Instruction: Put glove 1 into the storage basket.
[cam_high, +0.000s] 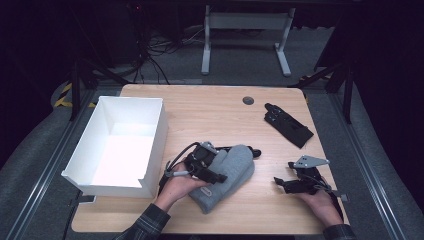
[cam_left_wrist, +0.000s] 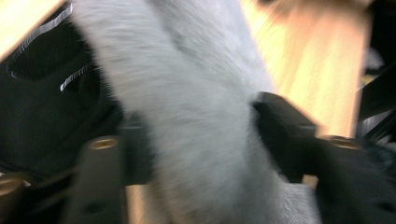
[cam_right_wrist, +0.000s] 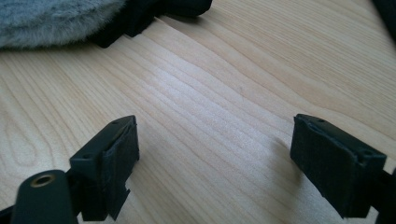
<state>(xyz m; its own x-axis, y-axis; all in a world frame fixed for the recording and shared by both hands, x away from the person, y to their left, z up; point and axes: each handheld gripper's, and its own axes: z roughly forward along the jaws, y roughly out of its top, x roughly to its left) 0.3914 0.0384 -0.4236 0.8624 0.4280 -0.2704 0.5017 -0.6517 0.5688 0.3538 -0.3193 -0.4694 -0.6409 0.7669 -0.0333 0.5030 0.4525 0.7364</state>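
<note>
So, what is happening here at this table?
A person works at a wooden table with a gripper in each hand. The left gripper is closed on a grey mitten at the middle of the table; something black lies under it. The right gripper is open over bare wood, holding nothing. A white box stands open and empty at the left, and a black glove lies farther back at the right.

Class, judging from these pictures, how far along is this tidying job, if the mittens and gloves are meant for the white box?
Done: nothing; the white box holds nothing. In hand: the left gripper is shut on the grey mitten, which lies on the table. Left: a black glove lies far right; the right gripper is open over bare wood.
</note>
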